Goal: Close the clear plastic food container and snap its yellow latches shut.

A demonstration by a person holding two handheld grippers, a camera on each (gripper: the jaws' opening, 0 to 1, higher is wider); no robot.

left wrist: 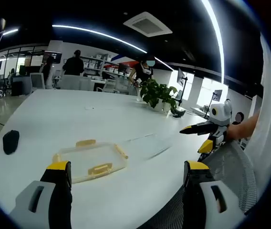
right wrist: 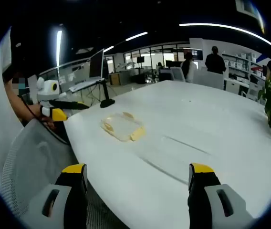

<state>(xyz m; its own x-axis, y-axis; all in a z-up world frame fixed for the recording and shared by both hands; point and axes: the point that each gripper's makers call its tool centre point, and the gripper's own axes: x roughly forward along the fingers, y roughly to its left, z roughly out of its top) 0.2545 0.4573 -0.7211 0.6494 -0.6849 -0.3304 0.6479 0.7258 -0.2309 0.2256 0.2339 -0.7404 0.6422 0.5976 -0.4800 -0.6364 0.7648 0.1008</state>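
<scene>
Open-plan office. Large white meeting table, mesh office chair at its edge. Monitor on stand, desks and shelving behind. Glass partition walls, strip ceiling lights, ceiling air vent. Potted plant on table. People standing at far desks.

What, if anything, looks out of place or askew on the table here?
Nothing looks spilled or damaged. The clear container with yellow latches sits open, and its clear lid lies flat on the white table beside it, not on it. Both grippers, left and right, are open and clear of it.
</scene>
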